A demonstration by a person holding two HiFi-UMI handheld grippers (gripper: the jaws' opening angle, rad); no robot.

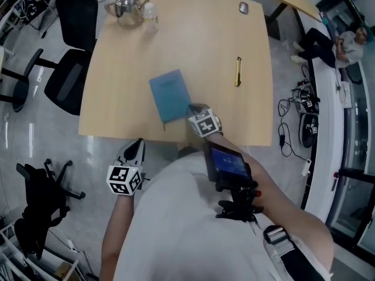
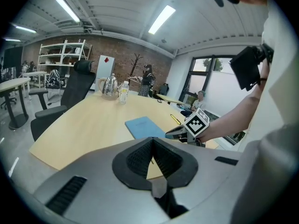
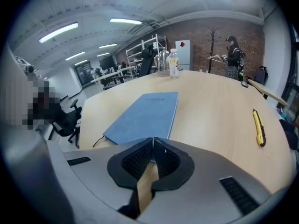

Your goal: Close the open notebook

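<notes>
Both pressed together, empty: right hand-held gripper angled down by notebook, left hand-held gripper off table.

site: open-plan office | under right gripper: broad pale wooden meeting table | left of left gripper: black swivel chairs | far ahead of it: brick wall, white metal shelving, coat stand | overhead: ceiling strip lights | beyond right gripper, to its left: further desks

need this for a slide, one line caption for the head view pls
Blue notebook lying closed on the wooden table, with the right claw shut at its near corner.
</notes>
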